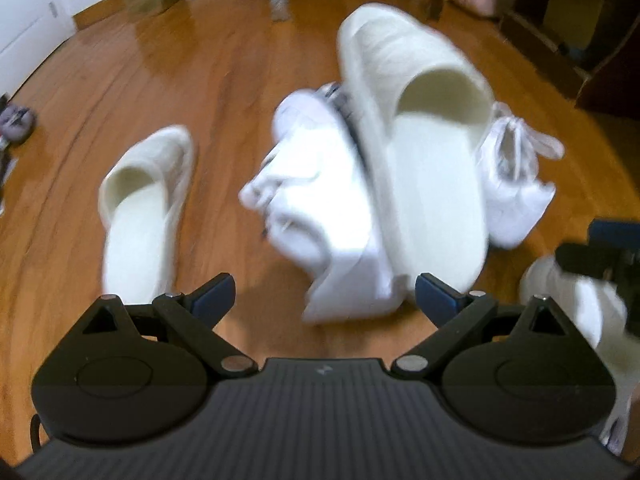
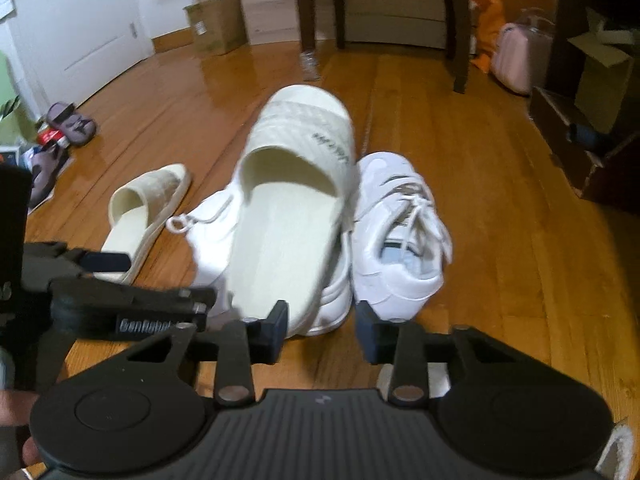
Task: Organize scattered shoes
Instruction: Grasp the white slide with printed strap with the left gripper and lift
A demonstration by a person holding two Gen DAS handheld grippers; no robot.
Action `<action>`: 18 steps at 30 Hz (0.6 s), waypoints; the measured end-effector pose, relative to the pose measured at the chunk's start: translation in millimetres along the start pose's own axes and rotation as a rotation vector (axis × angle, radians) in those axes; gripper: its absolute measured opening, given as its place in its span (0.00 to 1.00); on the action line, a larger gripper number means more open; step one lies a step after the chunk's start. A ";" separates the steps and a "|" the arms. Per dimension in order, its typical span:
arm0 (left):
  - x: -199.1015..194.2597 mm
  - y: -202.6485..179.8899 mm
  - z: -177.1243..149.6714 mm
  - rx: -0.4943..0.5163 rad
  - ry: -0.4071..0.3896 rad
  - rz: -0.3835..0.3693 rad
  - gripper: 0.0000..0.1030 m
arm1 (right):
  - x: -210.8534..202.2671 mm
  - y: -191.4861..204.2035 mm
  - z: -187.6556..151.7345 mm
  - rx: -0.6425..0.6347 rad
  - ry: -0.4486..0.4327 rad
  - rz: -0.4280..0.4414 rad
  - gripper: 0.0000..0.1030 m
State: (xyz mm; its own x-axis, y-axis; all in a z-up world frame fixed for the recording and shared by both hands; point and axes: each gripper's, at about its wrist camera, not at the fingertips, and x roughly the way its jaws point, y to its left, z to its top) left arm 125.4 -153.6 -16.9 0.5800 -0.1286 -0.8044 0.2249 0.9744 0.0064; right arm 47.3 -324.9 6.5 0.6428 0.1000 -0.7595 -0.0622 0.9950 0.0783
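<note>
done: nothing lined up yet | pile: cream slide (image 2: 292, 200) on two white sneakers (image 2: 400, 232) | loose slide (image 2: 148, 208) at 9 o'clock | left gripper (image 1: 325, 294) open, empty | right gripper (image 2: 322, 326) half open, empty | left: pair all shoes

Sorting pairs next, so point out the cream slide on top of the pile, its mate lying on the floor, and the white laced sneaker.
cream slide on the pile (image 2: 280, 232), right wrist view, on its footbed.
cream slide on the floor (image 2: 136, 220), right wrist view, on its footbed.
white laced sneaker (image 2: 400, 276), right wrist view, on its heel.
</note>
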 end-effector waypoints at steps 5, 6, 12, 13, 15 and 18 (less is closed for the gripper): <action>19.4 -11.4 29.3 0.022 -0.056 0.030 0.95 | 2.3 -10.6 -1.2 0.021 0.012 0.004 0.49; 21.1 -12.1 32.2 0.020 -0.066 0.035 0.95 | 2.0 -12.8 -2.5 0.030 0.015 0.011 0.49; 37.8 -9.3 45.5 -0.027 -0.113 0.074 0.96 | 3.6 -12.7 -10.3 0.040 0.050 0.036 0.51; 41.2 -8.2 47.4 -0.038 -0.119 0.082 0.96 | 4.6 -11.5 -11.4 0.041 0.060 0.045 0.51; 44.0 -11.6 50.7 -0.032 -0.144 0.079 0.96 | 6.0 -9.8 -12.2 0.044 0.074 0.056 0.51; 47.2 -20.5 57.3 -0.014 -0.185 0.097 0.94 | 4.8 -4.3 -12.6 0.036 0.089 0.073 0.52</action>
State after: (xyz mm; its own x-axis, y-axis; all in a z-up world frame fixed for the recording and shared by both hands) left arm 193.0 -190.2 -21.0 0.7327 -0.0644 -0.6776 0.1510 0.9861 0.0696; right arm 41.0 -328.7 -5.7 0.5672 0.1737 -0.8050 -0.0777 0.9844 0.1577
